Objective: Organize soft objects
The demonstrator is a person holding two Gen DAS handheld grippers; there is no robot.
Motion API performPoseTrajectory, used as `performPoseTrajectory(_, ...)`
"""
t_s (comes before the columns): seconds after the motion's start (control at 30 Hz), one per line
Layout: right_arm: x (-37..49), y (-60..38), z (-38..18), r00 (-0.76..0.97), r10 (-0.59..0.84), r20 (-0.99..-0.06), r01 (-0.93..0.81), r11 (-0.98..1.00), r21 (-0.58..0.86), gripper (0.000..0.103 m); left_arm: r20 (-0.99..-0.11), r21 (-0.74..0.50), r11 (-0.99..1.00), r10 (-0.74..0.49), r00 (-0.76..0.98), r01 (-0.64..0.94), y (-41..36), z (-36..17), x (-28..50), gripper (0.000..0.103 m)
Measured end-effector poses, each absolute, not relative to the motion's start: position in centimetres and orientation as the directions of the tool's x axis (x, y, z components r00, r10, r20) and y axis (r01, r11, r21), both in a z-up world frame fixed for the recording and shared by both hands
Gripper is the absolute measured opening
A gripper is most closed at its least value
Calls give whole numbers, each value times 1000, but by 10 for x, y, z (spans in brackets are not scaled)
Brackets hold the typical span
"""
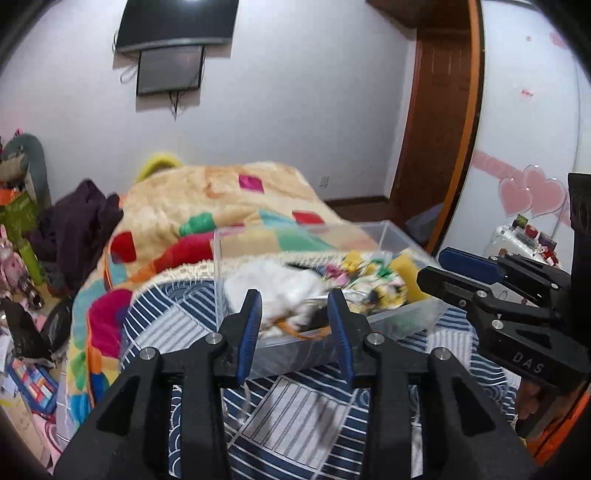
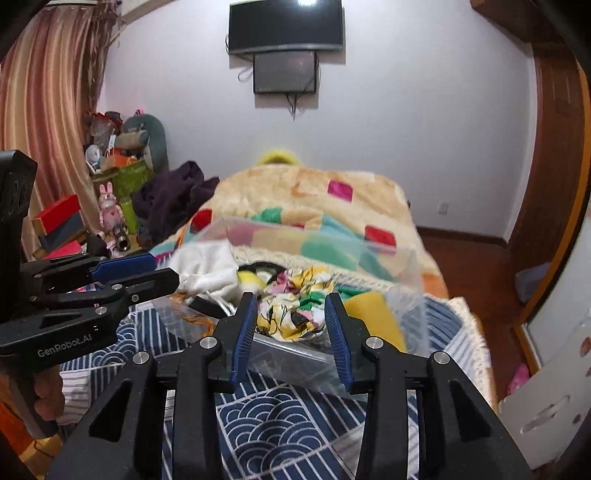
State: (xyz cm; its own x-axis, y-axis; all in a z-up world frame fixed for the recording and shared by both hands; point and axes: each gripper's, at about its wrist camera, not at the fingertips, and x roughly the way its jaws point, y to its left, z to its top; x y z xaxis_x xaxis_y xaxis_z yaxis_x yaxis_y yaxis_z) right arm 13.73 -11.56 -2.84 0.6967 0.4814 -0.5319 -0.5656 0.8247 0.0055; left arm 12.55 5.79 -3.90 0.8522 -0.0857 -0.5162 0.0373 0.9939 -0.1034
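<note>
Black gripper arms with blue ribbed pads fill the bottom of both wrist views. In the left wrist view the left gripper (image 1: 294,314) has its fingers spread wide with nothing between them, held just in front of the near wall of a clear plastic bin (image 1: 384,325). From the right wrist camera the right gripper (image 2: 290,317) is likewise spread wide and empty, poised at the bin's (image 2: 410,295) near edge.

That bin sits on a navy and white patterned bedspread (image 1: 295,413), at the foot of a plush beige blanket (image 1: 221,199) with coloured squares. Inside it lie the soft objects: a white fluffy cloth (image 1: 273,284) on the left side, a floral fabric (image 1: 373,280) in yellow, pink and green near the middle, and a plain yellow cloth (image 2: 373,310) toward the right. The contents are motion-blurred, so finer detail cannot be told.

Each gripper shows in the other's camera, coming in from the side beside the bin with its fingers apart. A dark purple garment (image 2: 173,199) is heaped at the blanket's left edge. On the white wall behind hangs a television (image 2: 286,26) with a smaller dark screen (image 2: 285,72) just under it. Striped curtains (image 2: 48,110) hang at far left of the right wrist view, above a clutter of toys and boxes (image 2: 110,162).
</note>
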Motion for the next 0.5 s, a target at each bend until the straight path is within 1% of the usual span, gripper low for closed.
performPoseTrajectory(0.13, 121, -126, -7, 721, 504, -476, -569, 822, 7, 35, -443, -99, 994, -90, 892, 51, 50, -12, 101, 38)
performPoseTrajectory(0.2, 113, -133, 5, 733, 515, -444, -569, 822, 12, 35, -408, -100, 993, -92, 908, 56, 47, -1, 90, 45)
performPoseTrajectory(0.27, 106, -137, 12, 744, 522, -417, -568, 823, 17, 35, -377, -94, 994, -86, 922, 54, 43, 9, 80, 48)
performPoseTrajectory(0.33, 100, -143, 21, 752, 534, -387, -569, 822, 28, 39, -346, -93, 994, -90, 934, 62, 41, 20, 70, 53)
performPoseTrajectory(0.37, 96, -146, 26, 757, 539, -370, -569, 822, 32, 43, -336, -94, 994, -90, 937, 62, 40, 23, 66, 58)
performPoseTrajectory(0.4, 92, -148, 29, 762, 542, -354, -569, 822, 34, 45, -325, -96, 994, -89, 941, 61, 40, 27, 62, 61)
performPoseTrajectory(0.47, 89, -152, 35, 771, 544, -330, -566, 823, 34, 48, -302, -91, 994, -87, 950, 62, 38, 33, 53, 62)
performPoseTrajectory(0.5, 86, -154, 37, 776, 544, -319, -565, 825, 35, 50, -293, -88, 994, -84, 952, 60, 37, 36, 50, 66)
